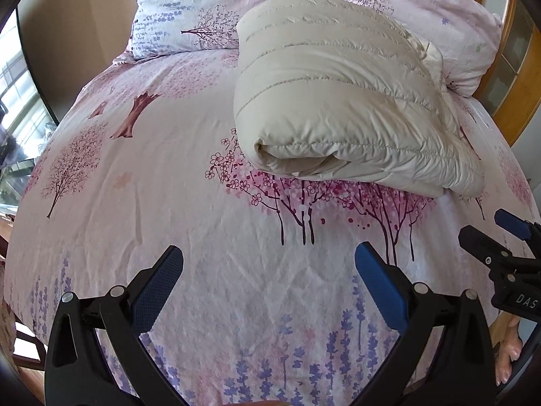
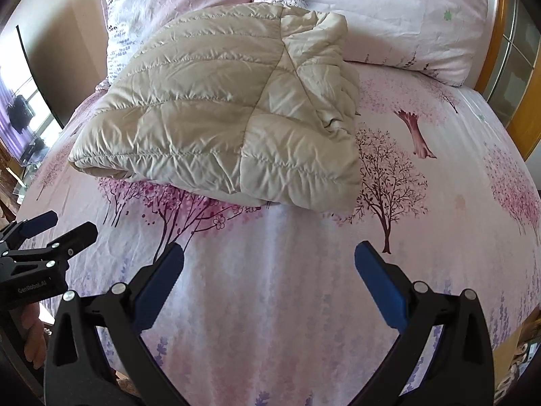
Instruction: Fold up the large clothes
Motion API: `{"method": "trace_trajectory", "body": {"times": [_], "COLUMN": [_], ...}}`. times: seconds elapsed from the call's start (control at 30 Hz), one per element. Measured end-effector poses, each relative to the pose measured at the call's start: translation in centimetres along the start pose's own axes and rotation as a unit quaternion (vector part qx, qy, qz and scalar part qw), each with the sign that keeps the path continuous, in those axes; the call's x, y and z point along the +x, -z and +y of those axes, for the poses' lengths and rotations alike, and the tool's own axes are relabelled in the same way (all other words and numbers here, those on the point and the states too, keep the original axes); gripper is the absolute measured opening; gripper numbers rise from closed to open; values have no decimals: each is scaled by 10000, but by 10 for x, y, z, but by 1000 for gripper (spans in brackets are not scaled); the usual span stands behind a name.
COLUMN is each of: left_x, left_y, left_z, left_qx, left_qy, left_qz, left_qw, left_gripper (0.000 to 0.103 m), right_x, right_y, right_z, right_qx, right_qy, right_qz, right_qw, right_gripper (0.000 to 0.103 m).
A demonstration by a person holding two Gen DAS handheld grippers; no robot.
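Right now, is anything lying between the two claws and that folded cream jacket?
No, only bare flowered bedsheet separates the open right claw and left claw from the jacket; both wrist views show this.

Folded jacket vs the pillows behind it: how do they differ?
The folded jacket is plain cream with quilted stitch lines; the pillows are pink and white with printed trees and flowers. The jacket lies mid-bed on the floral sheet; the pillows sit at the head end. Both rest on the bed, untouched by either gripper.
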State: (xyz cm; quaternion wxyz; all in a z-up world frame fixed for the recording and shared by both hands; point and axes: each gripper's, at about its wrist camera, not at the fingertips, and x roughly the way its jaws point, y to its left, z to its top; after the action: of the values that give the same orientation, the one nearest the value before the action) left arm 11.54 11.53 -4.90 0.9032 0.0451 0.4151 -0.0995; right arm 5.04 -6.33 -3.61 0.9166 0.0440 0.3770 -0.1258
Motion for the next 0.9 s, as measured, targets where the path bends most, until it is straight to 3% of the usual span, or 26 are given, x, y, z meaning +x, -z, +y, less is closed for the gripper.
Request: {"method": "trace_trajectory", "body": {"times": [0.9], "left_x": [4], "left_y": [-1], "left_z": [0], "left_qx": [-53], "left_qy": [69], "left_qz": [47], "left_qw": [10000], "left_gripper": [102], "right_x": [6], "right_y": [0], "right_z": [2], "right_qx": [53], "right_qy": [-23], "right_qz": [38], "right_qw": [10000], "right_gripper": [101]}}
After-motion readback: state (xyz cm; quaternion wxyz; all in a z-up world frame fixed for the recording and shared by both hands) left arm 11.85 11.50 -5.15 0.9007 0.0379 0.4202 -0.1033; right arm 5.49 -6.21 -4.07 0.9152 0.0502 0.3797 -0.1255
